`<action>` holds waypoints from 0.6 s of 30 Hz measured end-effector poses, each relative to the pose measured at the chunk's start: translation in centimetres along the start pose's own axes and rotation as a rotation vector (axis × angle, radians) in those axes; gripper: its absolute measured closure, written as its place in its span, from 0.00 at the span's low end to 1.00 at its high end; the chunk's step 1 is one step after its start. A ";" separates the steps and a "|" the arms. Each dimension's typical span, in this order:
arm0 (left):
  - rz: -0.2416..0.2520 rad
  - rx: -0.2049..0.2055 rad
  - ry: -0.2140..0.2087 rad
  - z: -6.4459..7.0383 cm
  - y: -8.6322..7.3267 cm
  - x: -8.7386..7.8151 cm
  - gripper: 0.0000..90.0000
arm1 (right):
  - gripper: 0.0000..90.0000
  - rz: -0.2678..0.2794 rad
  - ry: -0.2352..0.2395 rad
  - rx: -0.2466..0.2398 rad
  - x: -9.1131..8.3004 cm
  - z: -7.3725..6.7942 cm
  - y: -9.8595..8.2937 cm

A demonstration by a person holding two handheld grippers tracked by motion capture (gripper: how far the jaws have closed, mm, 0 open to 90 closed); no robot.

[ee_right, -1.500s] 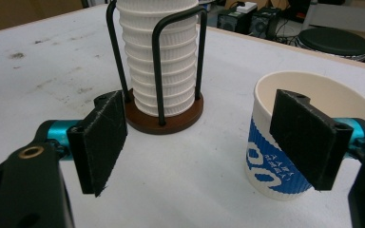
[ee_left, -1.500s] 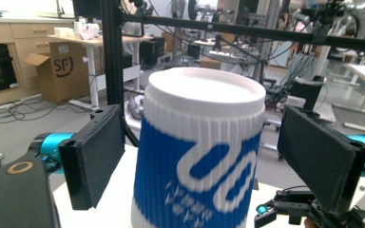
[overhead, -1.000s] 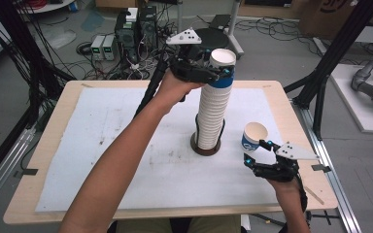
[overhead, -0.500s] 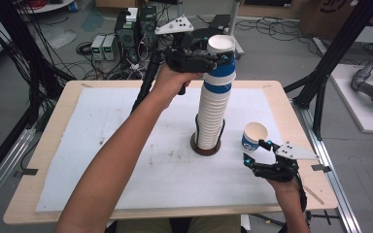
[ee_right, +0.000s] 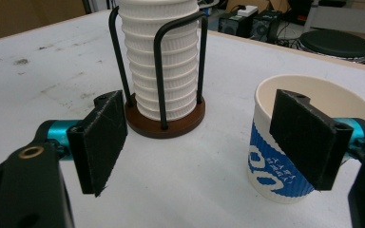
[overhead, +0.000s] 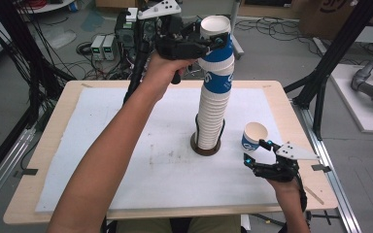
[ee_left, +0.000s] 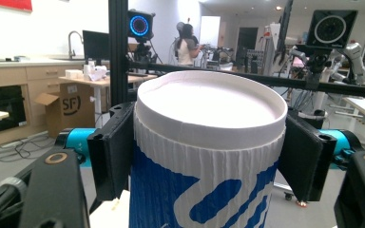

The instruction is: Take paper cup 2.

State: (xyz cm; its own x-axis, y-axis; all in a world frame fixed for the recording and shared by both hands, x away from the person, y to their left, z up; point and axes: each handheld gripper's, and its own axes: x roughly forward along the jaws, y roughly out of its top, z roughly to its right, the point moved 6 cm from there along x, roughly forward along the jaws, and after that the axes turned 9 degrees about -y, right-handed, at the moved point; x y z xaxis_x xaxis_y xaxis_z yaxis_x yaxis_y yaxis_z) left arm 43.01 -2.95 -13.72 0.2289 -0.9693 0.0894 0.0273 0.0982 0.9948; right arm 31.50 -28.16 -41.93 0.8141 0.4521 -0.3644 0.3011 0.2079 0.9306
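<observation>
- The left claw [overhead: 212, 42], near the top centre of the high view, is clenched on the top cup [ee_left: 209, 142] of the tall stack [overhead: 212, 111], gripping just under the rim, likely to lift that one cup free.
- The stack stands in a wire holder [ee_right: 164, 118] at the middle of the counter [overhead: 97, 160], which keeps it upright.
- The right claw [ee_right: 209, 142], lower right, is released, one jaw beside a single cup [overhead: 253, 137] standing apart.

A stack of paper cups [overhead: 214, 97] is standing in a wire holder [overhead: 206, 144] mid-table; 1 single paper cup [overhead: 253, 136] is sitting right of it.
</observation>
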 end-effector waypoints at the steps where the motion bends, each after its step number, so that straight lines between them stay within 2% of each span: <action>1: 0.002 0.003 0.001 0.0 0.2 -0.2 0.32 | 0.23 0.002 0.002 0.000 0.0 0.0 0.0; 9: 0.029 0.011 0.021 0.1 1.5 -2.1 0.32 | 0.23 0.000 0.010 0.004 0.1 -0.3 0.0; 14: 0.026 0.016 0.032 0.1 1.4 -4.0 0.32 | 0.23 0.003 0.015 0.004 0.0 -0.4 0.0; 18: 0.017 0.018 0.048 0.0 0.8 -6.1 0.32 | 0.23 0.008 0.022 -0.003 0.1 -0.6 0.1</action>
State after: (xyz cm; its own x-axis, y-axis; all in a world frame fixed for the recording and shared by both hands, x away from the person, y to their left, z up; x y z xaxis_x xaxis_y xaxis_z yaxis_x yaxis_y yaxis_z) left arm 41.66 3.06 -13.49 0.2755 -0.9557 0.1041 0.0055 0.1099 0.9939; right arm 31.30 -27.54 -41.92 0.8052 0.4727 -0.3579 0.2936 0.2066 0.9333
